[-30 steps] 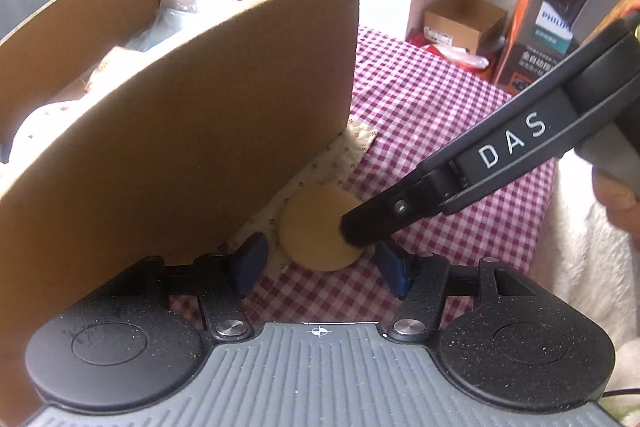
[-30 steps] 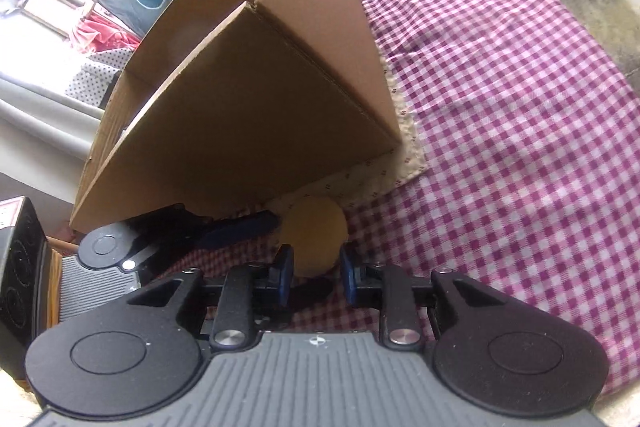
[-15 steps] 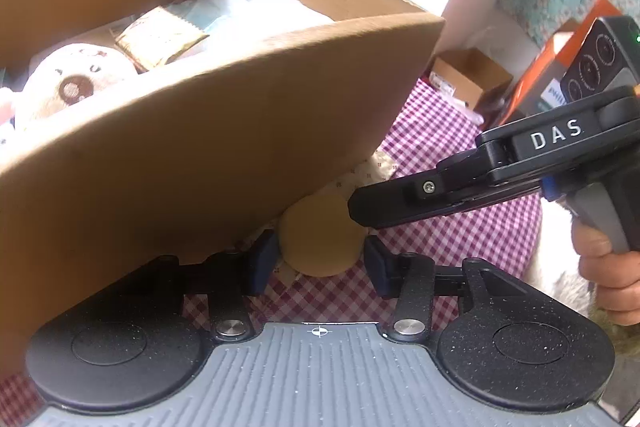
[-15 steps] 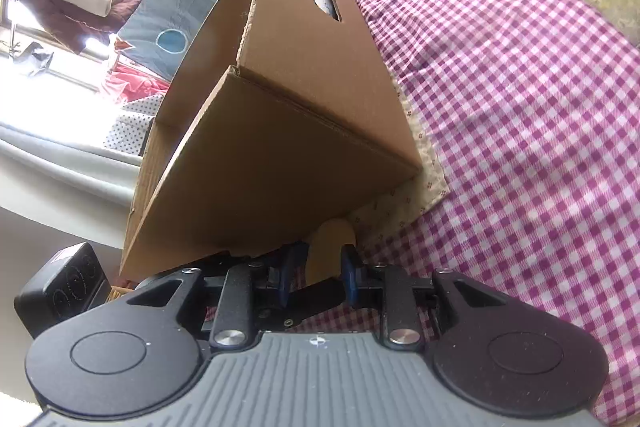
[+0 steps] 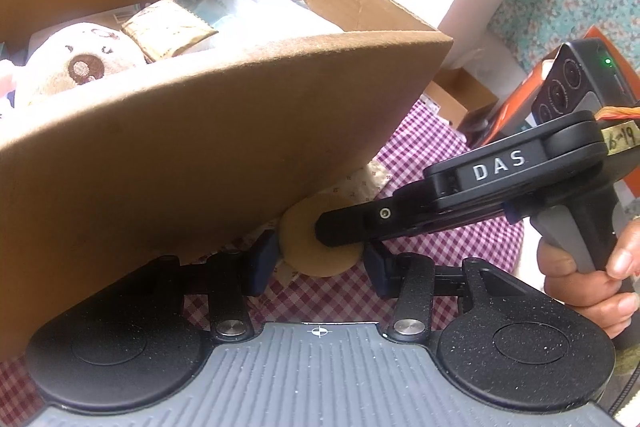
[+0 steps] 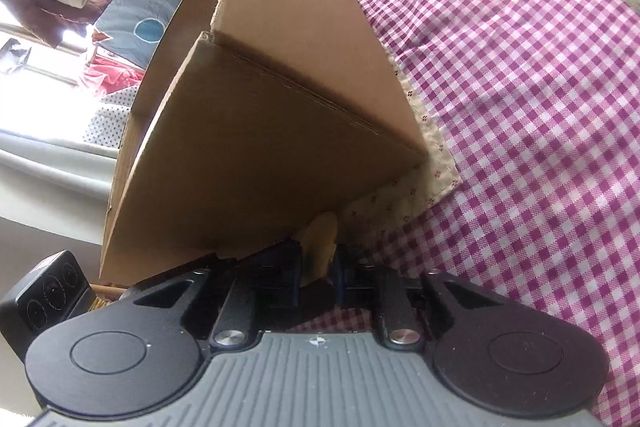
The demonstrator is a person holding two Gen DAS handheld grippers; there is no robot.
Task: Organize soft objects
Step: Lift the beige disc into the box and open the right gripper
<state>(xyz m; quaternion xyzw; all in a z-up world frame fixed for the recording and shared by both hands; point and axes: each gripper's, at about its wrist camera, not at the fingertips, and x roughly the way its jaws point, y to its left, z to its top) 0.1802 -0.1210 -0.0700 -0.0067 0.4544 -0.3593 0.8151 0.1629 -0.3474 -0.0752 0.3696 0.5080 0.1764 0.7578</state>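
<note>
Tan foam, a round pad (image 5: 320, 259), is seen from the left wrist standing on edge at the foot of the cardboard box (image 5: 192, 155), pinched flat between the tips of the right gripper (image 5: 340, 233), whose jaws have just been closing on it. The left gripper (image 5: 318, 263) stands partly open astride the pad; contact cannot be told. A lift clear of the box wall is judged necessary before release among the plush toy (image 5: 76, 67) and packets. From the right wrist, the right gripper (image 6: 318, 269) is nearly closed on the pad (image 6: 320, 247); a floral cloth (image 6: 400, 203) lies under the box on the checked tablecloth (image 6: 520, 107).
</note>
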